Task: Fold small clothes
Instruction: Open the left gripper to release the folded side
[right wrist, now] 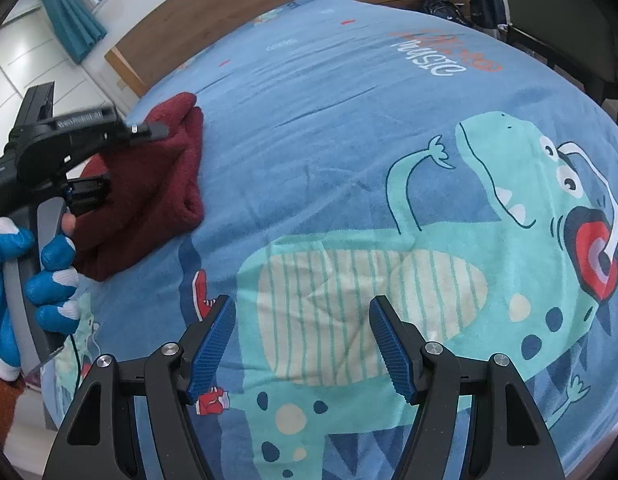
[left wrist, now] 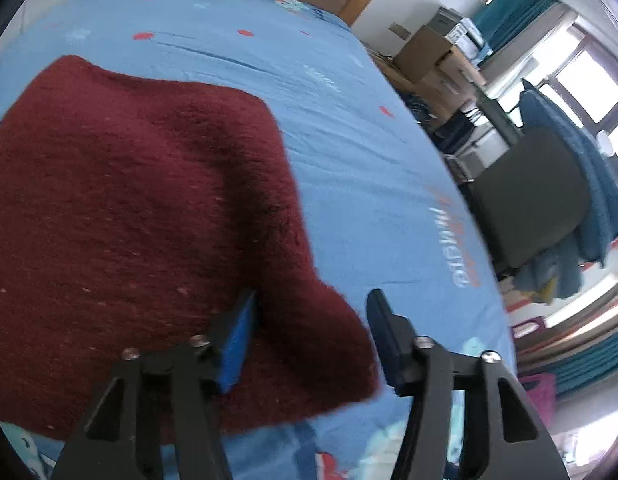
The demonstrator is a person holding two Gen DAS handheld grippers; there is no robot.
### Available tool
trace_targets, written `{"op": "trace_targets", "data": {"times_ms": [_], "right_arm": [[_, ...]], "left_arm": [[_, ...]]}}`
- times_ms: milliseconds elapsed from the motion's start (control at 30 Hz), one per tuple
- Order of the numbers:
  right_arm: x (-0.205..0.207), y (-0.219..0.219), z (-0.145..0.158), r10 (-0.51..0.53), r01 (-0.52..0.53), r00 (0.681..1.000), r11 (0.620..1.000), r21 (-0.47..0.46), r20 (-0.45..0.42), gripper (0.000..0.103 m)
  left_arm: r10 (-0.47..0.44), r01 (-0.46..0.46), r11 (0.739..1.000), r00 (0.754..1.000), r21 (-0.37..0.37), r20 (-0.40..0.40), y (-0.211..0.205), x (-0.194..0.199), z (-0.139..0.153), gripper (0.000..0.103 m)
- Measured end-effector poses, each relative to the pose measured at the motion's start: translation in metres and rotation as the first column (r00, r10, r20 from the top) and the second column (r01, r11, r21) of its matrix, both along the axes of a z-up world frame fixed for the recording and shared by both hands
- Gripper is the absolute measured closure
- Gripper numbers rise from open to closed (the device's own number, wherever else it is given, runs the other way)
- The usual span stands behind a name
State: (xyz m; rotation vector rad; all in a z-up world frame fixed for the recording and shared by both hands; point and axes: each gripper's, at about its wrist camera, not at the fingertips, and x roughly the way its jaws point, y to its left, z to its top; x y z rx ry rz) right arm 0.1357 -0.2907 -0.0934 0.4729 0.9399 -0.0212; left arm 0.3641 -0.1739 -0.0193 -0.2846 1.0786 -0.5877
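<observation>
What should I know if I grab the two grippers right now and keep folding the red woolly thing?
Left gripper: fingers apart over the near corner of the red woolly garment, not pinching it.
Right gripper: open and empty, over the dinosaur print on the blue bedspread.
Garment: lies folded into a compact bundle on the bedspread, on the left in the right wrist view, beside the gloved hand holding the left gripper.
Done: it looks folded at least once.
Left: probably tidy it or fold once more; I cannot tell whether other clothes are waiting.
</observation>
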Motion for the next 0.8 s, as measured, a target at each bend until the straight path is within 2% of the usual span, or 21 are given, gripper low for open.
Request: {"op": "trace_targets", "data": {"times_ms": [100,300,567,700,800], "right_arm": [[0.001,0.001,0.001,0.000,0.000,1.000,1.000,-0.005,0.000,0.032],[0.003,0.008,0.007,0.010,-0.010,1.000,1.000,-0.019,0.004,0.032],[0.017,0.022,0.031,0.033,-0.031,0.999,0.998,-0.057,0.036,0.032],[0.027,0.039,0.050,0.073,-0.067,0.996,0.993,-0.093,0.059,0.032],[0.039,0.052,0.070,0.106,-0.095,0.990,0.989,-0.117,0.091,0.032]], "left_arm": [[-0.026,0.025,0.999,1.000,-0.028,-0.012,-0.003,0.001,0.003,0.039],[-0.066,0.063,0.995,0.997,-0.081,-0.039,0.005,0.017,0.020,0.038],[-0.155,0.151,0.981,0.988,-0.120,-0.024,0.032,0.009,0.043,0.038],[-0.188,0.187,0.972,0.982,-0.145,0.008,0.058,0.006,0.059,0.038],[-0.195,0.201,0.973,0.979,-0.111,0.066,0.084,0.004,0.073,0.038]]}}
